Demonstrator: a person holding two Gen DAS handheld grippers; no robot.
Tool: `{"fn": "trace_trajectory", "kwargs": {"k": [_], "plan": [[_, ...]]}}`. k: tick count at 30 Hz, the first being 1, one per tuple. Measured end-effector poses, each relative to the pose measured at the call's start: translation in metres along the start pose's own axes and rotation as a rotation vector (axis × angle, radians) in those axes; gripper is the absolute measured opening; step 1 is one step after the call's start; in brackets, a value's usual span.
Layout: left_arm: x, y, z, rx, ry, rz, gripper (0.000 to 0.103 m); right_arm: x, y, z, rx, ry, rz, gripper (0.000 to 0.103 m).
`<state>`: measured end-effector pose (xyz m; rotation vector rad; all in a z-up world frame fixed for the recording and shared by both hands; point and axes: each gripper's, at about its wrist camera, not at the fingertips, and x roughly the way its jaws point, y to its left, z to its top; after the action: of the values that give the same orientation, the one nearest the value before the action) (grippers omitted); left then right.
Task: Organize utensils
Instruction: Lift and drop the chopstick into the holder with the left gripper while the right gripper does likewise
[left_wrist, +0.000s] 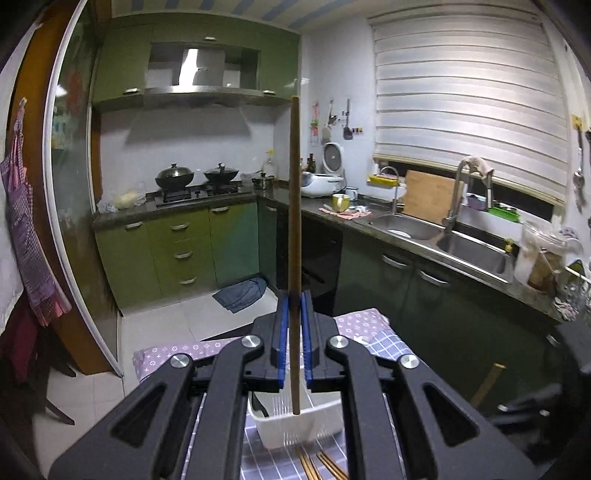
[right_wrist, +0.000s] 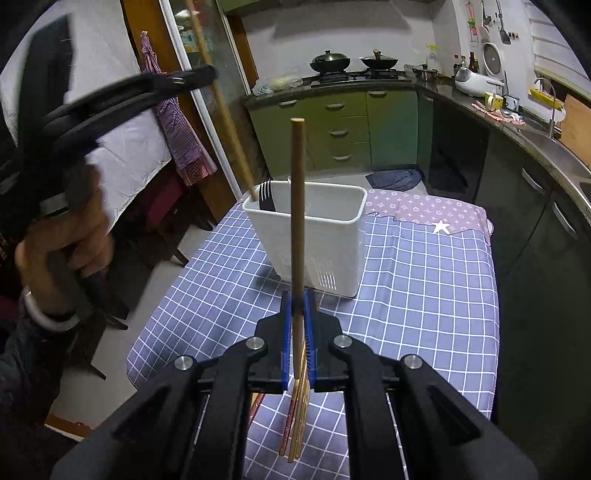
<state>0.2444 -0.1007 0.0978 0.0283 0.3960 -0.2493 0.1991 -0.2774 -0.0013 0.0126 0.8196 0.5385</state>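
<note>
My left gripper (left_wrist: 294, 295) is shut on a brown chopstick (left_wrist: 294, 206) that stands upright, its lower end over the white utensil basket (left_wrist: 295, 424). In the right wrist view that left gripper (right_wrist: 207, 75) is high at the left, held by a hand (right_wrist: 62, 236). Its chopstick (right_wrist: 225, 110) slants down to the mouth of the basket (right_wrist: 321, 240), beside a black fork (right_wrist: 266, 197). My right gripper (right_wrist: 297, 295) is shut on a second upright chopstick (right_wrist: 297, 206), in front of the basket. Several loose chopsticks (right_wrist: 295, 417) lie on the checked cloth under it.
The basket stands on a small table with a blue checked cloth (right_wrist: 424, 295) and a purple patterned cloth (right_wrist: 424, 210) at its far end. Green cabinets (left_wrist: 177, 251), a stove with pots (left_wrist: 195, 177) and a sink counter (left_wrist: 443, 240) ring the room. A dark chair (right_wrist: 162, 236) stands left of the table.
</note>
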Motion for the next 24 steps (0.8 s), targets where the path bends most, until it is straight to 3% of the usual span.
{"fn": "trace_trajectory", "kwargs": {"k": [4,11,12,13,14,21,24], "plan": [[0.027,0.004,-0.01,-0.011,0.011,0.027,0.007,-0.007,-0.001,-0.001,-0.002,-0.01,-0.002,0.007],[0.062,0.001,-0.049,-0.012,0.161,0.027,0.007,-0.029,0.0,0.013,0.001,-0.072,0.005,0.007],[0.063,0.002,-0.053,-0.01,0.175,0.03,0.013,-0.034,0.0,0.018,0.005,-0.091,0.007,0.007],[0.064,0.004,-0.057,-0.009,0.182,0.035,0.024,-0.039,0.0,0.023,0.008,-0.111,0.006,0.007],[0.063,0.006,-0.06,-0.008,0.187,0.041,0.028,-0.045,0.0,0.03,0.012,-0.141,0.003,0.007],[0.04,0.016,-0.07,-0.025,0.21,0.039,0.028,-0.068,-0.001,0.081,0.059,-0.344,0.015,0.007],[0.027,0.016,-0.076,-0.013,0.214,0.048,0.028,-0.058,-0.002,0.102,0.067,-0.4,-0.03,0.007]]}}
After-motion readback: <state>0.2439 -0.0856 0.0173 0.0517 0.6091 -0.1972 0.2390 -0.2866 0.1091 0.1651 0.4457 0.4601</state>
